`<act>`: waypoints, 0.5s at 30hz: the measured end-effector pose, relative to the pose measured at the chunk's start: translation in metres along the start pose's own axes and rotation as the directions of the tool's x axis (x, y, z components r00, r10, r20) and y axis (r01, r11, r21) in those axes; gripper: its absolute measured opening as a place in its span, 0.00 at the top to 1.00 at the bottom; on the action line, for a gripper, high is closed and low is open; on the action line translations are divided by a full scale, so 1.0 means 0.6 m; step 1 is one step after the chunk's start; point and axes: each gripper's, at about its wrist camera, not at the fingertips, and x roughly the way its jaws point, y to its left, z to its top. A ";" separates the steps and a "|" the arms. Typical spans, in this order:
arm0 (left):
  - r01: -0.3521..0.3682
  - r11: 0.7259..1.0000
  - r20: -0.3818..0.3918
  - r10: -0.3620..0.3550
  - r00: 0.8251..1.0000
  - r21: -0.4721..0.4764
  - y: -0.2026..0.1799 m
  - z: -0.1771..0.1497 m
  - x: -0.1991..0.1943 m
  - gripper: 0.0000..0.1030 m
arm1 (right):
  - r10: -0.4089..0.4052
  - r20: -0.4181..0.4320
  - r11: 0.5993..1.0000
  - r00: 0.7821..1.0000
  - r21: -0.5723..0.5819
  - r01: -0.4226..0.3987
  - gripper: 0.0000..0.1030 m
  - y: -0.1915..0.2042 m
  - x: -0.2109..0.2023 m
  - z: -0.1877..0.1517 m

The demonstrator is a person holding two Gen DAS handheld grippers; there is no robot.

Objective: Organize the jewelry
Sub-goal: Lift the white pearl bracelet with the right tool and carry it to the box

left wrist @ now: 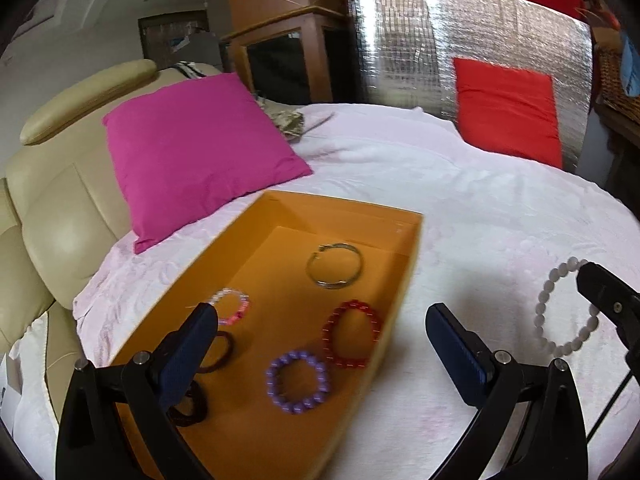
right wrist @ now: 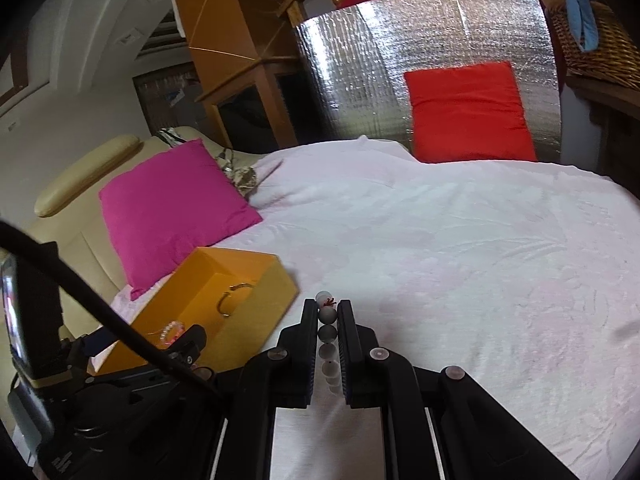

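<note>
So the right gripper (right wrist: 327,312) is pinching a white frosted bead bracelet (left wrist: 560,312) between its black fingers. From the right wrist view the beads are running in a line down the narrow gap, and the jaws are pressed nearly together on the strand. From the left wrist view the rest of the loop is hanging off that fingertip over the pale pink bedspread (right wrist: 460,260), just right of the box. Gripping one side of the loop makes sense to me, since the ring can then dangle free and drop flat when it's let go.

The left gripper (left wrist: 320,332) is sitting with its blue-padded jaws spread wide and nothing between them, hovering over the near end of the open orange cardboard box (left wrist: 404,280). My guess is it's just waiting out of the way, or ready to steady the box.

Inside the box: a thin silver metal bangle (left wrist: 334,270) toward the far end, a red bead bracelet (left wrist: 352,334), a purple bead bracelet (left wrist: 298,382), a clear-and-pink bead bracelet (left wrist: 234,306), and a couple of dark maroon hair ties (left wrist: 220,350) partly hidden behind the left finger. The white one looks like the last piece outside.
</note>
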 end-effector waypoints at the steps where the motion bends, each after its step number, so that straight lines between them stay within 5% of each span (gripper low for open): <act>1: -0.007 1.000 0.003 0.007 1.000 -0.005 0.006 0.000 0.000 0.00 | 0.006 0.003 1.000 1.000 0.000 -0.006 0.89 0.006 -0.001 -0.001; 15: -0.078 0.992 -0.008 0.078 0.997 -0.100 0.117 -0.006 0.012 0.00 | 0.124 -0.005 0.992 0.992 -0.025 -0.124 0.89 0.107 -0.001 -0.024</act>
